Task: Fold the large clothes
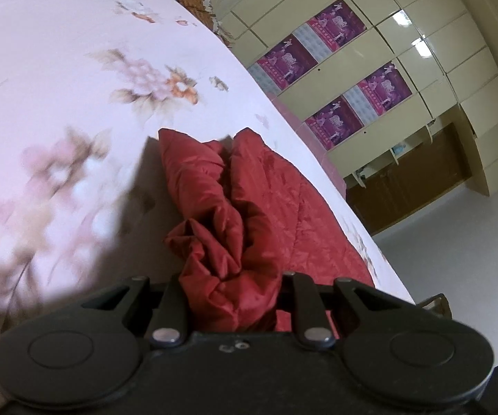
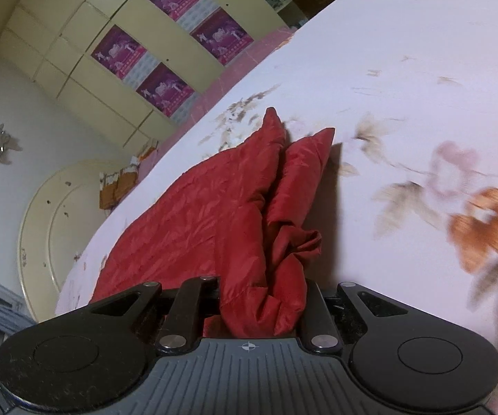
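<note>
Both claws (image 1: 229, 297) clamped on red garment (image 1: 249, 186) (tilted)

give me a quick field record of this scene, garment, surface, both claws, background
garment: red quilted padded garment, bunched into ridges, lying on the bed
surface: pale pink floral bedsheet
left claw: left claw shut on a bunch of the red fabric
right claw: right claw shut on a bunch of the red fabric
garment state: gathered and creased, not flat; fold stage cannot be told
background: cream panelled wardrobe with purple posters on its doors
blur: sheet near the cameras is smeared
</note>
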Demonstrator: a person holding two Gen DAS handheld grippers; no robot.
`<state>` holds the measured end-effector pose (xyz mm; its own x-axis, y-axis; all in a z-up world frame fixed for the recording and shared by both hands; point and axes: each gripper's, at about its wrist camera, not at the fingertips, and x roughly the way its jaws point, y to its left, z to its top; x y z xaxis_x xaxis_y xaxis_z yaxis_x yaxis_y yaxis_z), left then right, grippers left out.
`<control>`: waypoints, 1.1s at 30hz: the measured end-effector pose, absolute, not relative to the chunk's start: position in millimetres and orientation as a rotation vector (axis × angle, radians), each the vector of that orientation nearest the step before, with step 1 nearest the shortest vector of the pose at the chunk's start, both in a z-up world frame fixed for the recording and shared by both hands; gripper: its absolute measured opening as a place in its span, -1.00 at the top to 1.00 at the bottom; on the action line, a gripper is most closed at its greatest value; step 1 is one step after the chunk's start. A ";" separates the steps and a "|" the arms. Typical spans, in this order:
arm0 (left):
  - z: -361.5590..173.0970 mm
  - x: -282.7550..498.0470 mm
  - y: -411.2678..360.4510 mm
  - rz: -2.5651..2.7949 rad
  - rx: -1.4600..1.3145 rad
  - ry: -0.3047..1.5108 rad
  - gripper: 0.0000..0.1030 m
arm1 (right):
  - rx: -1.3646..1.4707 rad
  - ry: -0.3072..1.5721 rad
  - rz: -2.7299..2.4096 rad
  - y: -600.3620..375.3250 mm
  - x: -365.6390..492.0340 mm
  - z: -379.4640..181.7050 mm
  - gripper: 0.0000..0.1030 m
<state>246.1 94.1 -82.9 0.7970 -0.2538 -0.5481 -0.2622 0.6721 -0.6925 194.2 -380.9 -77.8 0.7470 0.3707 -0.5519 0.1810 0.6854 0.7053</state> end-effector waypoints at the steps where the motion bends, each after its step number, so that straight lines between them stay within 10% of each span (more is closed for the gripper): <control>1: -82.7 240.4 92.5 0.008 -0.852 0.669 0.64 | 0.829 0.743 0.121 -383.4 187.1 -77.9 0.71; 13: -97.1 183.5 83.9 0.045 -0.849 0.665 0.57 | 0.851 0.781 0.150 -397.5 140.8 -93.0 0.71; 20: -100.8 182.3 86.8 0.029 -0.812 0.676 0.18 | 0.902 0.807 0.152 -407.3 148.3 -106.8 0.59; 23: -95.0 173.5 103.6 0.027 -0.841 0.696 -0.04 | 0.881 0.800 0.123 -418.3 143.4 -97.9 0.20; 26: -79.6 154.2 132.7 0.126 -0.868 0.689 -0.59 | 0.791 0.750 -0.026 -433.0 128.2 -75.7 -0.63; 27: -70.1 148.1 138.7 0.159 -0.844 0.659 -0.44 | 0.750 0.723 -0.075 -436.4 123.4 -66.7 -0.78; 29: -50.6 156.3 132.0 0.122 -0.719 0.646 -0.14 | 0.674 0.701 -0.069 -434.0 125.0 -49.6 -0.75; 31: -31.8 186.2 100.2 0.000 -0.572 0.652 -0.05 | 0.572 0.718 -0.013 -408.5 143.8 -34.5 0.18; 33: -22.6 224.5 52.3 -0.142 -0.419 0.694 -0.01 | 0.461 0.724 0.078 -365.6 165.4 -27.7 0.24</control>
<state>224.5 52.3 -22.6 0.7630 -0.2636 -0.5902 -0.0109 0.9077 -0.4195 165.4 -365.6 -27.7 0.7506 0.2256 -0.6211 0.0882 0.8973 0.4326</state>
